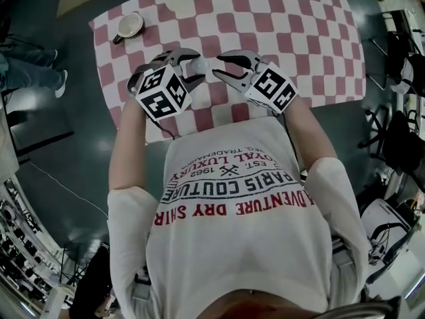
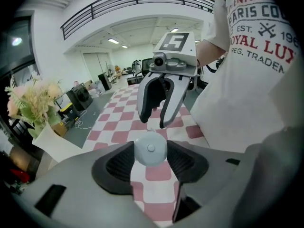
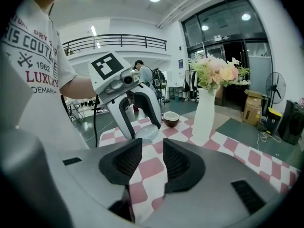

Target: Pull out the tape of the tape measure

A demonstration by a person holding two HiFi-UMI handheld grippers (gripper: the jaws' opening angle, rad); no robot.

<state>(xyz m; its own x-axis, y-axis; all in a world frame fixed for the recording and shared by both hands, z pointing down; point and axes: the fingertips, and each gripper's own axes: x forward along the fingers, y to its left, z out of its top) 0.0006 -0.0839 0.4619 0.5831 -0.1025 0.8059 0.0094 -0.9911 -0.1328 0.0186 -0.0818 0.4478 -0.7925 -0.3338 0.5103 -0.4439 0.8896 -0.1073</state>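
The tape measure [image 1: 199, 65] is a small round pale-grey case. My left gripper [image 1: 194, 66] is shut on it above the near part of the checked table [image 1: 312, 45]. In the left gripper view the case [image 2: 150, 148] sits pinched between the two dark pads [image 2: 118, 167]. My right gripper [image 1: 218, 66] faces it tip to tip, a short way to the right, and it is open with nothing between its jaws. In the right gripper view my right gripper [image 3: 152, 153] has only tablecloth showing in its gap, and the case [image 3: 146, 133] hangs beyond it. I see no tape drawn out.
A cup [image 1: 129, 25] stands at the table's far left. A white vase of flowers [image 3: 205, 113] is at the far edge. A person's legs [image 1: 26, 72] are off to the left on the floor, and chairs [image 1: 398, 138] stand to the right.
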